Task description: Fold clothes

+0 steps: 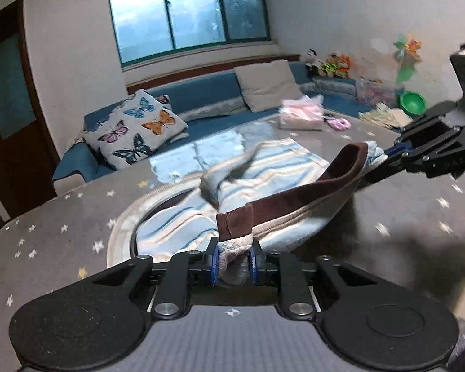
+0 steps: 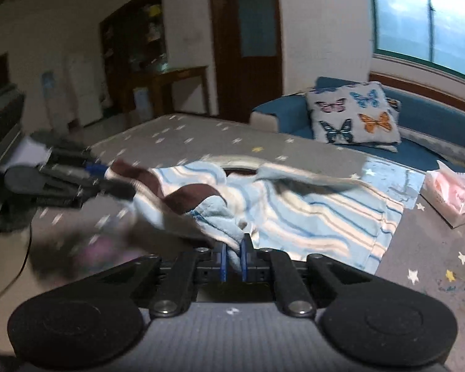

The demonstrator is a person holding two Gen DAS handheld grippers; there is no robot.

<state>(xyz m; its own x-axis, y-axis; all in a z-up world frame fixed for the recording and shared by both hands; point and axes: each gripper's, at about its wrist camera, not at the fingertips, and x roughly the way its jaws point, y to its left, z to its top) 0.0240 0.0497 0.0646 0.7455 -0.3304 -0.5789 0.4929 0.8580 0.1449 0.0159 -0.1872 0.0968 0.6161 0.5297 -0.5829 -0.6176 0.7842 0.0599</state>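
Observation:
A light blue striped fleece garment (image 1: 263, 170) with a brown waistband (image 1: 294, 192) lies partly on the grey star-patterned table (image 1: 62, 232). My left gripper (image 1: 232, 260) is shut on one end of the waistband edge. My right gripper (image 2: 232, 260) is shut on the other end and shows at the right of the left wrist view (image 1: 390, 152). The band is stretched and lifted between them. The garment (image 2: 310, 217) trails flat over the table (image 2: 201, 136) behind; the left gripper (image 2: 99, 170) shows blurred at the left.
A blue sofa (image 1: 207, 93) with a butterfly cushion (image 1: 136, 127) runs behind the table. A pink bag (image 1: 300, 113) and a small purple item (image 1: 338, 123) lie at the table's far side. Toys and a green bowl (image 1: 414, 102) sit far right. A wooden door (image 2: 245, 40) stands behind.

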